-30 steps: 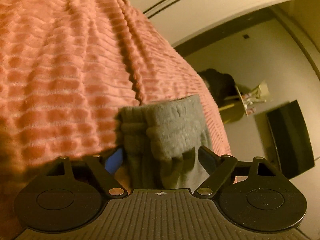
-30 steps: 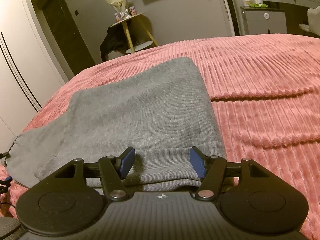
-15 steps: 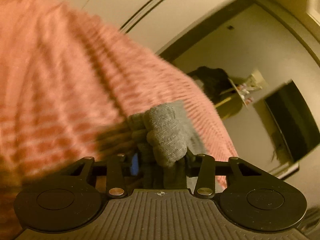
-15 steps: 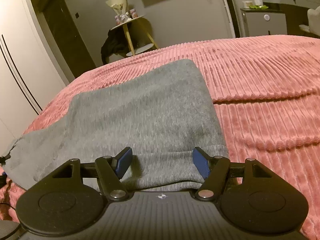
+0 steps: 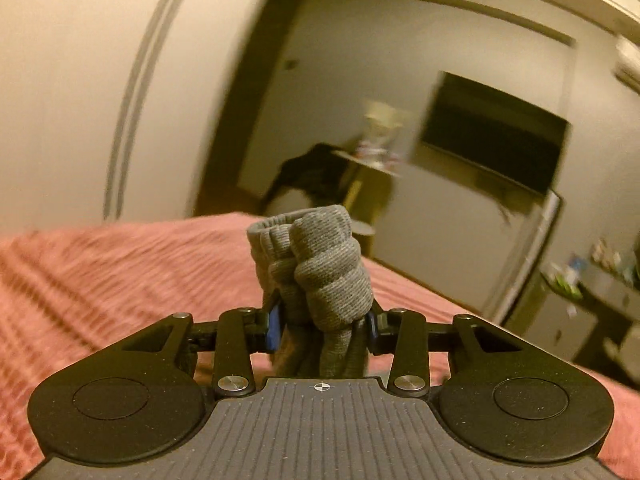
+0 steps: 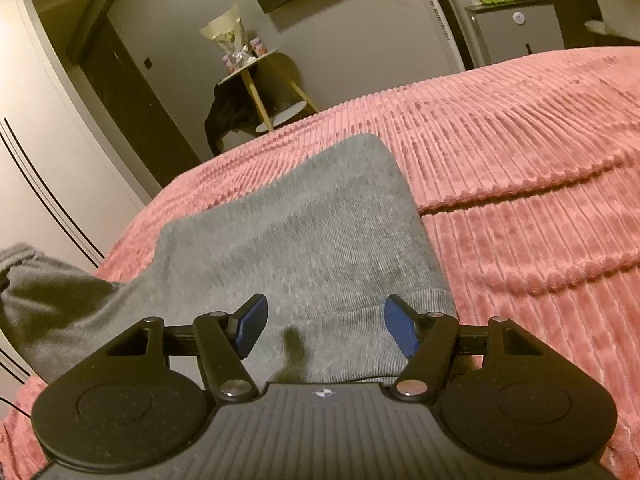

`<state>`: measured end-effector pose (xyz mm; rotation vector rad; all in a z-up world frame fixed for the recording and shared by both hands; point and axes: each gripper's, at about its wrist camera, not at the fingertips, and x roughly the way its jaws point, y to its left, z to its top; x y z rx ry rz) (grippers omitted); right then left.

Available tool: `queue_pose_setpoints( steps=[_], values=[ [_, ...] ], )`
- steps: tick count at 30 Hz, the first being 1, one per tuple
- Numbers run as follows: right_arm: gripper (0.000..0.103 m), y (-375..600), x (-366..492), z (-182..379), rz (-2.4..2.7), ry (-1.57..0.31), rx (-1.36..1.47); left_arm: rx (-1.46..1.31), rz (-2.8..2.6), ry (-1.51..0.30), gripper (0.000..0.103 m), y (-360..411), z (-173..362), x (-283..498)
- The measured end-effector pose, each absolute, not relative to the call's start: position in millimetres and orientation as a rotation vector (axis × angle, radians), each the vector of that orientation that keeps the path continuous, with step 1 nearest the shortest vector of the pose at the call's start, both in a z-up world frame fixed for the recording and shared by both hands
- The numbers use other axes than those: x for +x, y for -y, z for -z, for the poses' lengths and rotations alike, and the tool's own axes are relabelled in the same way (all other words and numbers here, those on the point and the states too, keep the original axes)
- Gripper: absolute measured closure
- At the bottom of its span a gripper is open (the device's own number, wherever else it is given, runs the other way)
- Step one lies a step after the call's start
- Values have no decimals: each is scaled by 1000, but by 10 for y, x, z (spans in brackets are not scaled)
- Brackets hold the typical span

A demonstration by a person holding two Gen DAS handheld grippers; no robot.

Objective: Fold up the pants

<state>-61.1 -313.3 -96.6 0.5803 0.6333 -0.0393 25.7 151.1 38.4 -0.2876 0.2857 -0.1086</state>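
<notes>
The left claw (image 5: 322, 326) pinches a bunched grey end of the pants (image 5: 320, 264), raised above the pink bedspread (image 5: 120, 280). The right claw (image 6: 322, 330) is spread wide, holding nothing, just over the ribbed hem of the pants (image 6: 296, 240), which lie flat on the bedspread (image 6: 520, 200). A stool (image 6: 264, 92) stands beyond the bed.
</notes>
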Motion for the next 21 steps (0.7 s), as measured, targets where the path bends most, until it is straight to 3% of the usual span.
queue_pose_setpoints(
  steps=[5, 11, 14, 16, 21],
  values=[
    [37, 3176, -658, 945, 26, -617, 616, -138, 180, -293, 61, -649, -348, 153],
    [37, 3179, -697, 936, -17, -639, 628, 7, 182, -368, 58, 228, 108, 42],
    [37, 3189, -705, 939, -50, -656, 650, 41, 225, -458, 43, 436, 335, 36],
    [37, 3186, -706, 925, -62, -662, 649, 29, 286, -530, 24, 444, 419, 16],
    [36, 3173, -664, 910, -102, -685, 697, 22, 252, -495, 8, 153, 299, -258]
  ],
)
